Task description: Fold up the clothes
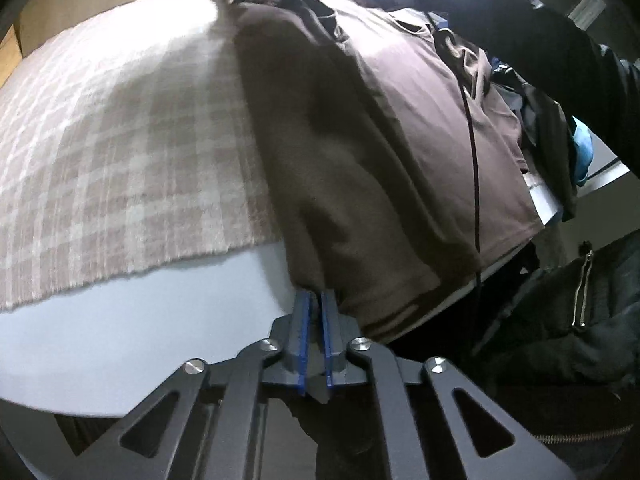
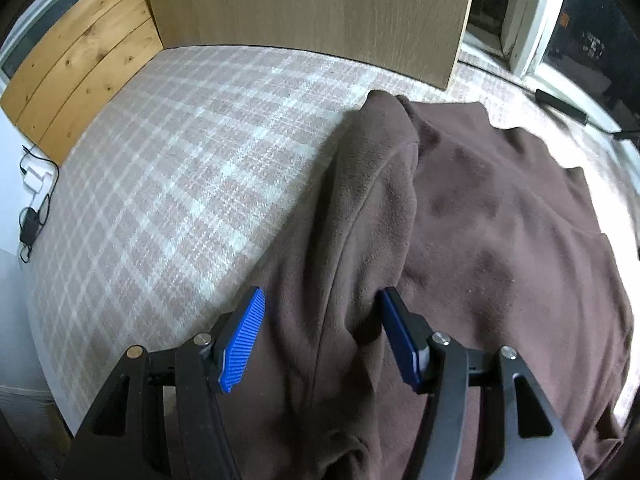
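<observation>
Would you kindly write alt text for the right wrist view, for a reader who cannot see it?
The right tongs stand open astride a raised fold of a brown fleece garment, blue pads not pressing it. The garment lies spread on a pink-and-white checked cover, with a wooden board upright behind.

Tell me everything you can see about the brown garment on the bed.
The brown garment looks like soft fleece, plain dark brown, with a visible seam down one raised fold. It lies spread on the plaid cover, part of it reaching past the cover onto the white edge. The left gripper is shut on its edge, jaws pinching the fabric. The right gripper is open, its jaws straddling the raised fold without pressing it. A thin dark cord runs across it.
</observation>
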A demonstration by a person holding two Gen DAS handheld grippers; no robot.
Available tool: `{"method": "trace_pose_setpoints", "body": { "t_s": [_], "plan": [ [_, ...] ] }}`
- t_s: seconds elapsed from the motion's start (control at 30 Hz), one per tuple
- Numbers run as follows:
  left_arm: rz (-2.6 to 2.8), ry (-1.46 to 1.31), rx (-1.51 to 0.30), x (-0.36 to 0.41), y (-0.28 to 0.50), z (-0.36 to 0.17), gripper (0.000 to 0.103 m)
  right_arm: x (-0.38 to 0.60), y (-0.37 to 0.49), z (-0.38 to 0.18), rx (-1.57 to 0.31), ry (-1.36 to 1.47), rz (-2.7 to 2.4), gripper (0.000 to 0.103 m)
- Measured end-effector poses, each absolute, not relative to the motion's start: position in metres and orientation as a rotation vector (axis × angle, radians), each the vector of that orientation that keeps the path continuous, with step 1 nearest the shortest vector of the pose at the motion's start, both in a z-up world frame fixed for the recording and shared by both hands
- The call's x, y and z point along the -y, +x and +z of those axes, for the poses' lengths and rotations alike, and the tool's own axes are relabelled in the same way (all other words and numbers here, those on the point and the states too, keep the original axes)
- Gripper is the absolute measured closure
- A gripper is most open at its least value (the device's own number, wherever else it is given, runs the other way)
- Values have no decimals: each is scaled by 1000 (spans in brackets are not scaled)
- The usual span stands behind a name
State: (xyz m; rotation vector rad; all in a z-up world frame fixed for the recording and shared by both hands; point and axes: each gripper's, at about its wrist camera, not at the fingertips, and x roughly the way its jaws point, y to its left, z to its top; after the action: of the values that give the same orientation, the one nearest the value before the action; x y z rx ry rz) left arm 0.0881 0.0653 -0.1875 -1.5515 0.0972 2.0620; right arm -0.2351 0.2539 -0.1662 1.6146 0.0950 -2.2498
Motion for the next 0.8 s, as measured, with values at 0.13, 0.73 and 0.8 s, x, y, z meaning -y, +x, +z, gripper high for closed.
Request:
{"method": "trace_pose_setpoints", "body": {
  "t_s": [0.13, 0.73, 0.8],
  "plan": [
    [2037, -1522, -139, -68, 94, -170, 100, -268, -234, -159, 9, 1594, -2237, 91],
    [2108, -1628, -225, -46, 104, -168, 101, -296, -223, -122, -81, 1429, -2421, 70],
    [2144, -1584, -211, -48, 98, -156, 101, -299, -220, -101, -74, 1331, -2450, 70]
  ]
}}
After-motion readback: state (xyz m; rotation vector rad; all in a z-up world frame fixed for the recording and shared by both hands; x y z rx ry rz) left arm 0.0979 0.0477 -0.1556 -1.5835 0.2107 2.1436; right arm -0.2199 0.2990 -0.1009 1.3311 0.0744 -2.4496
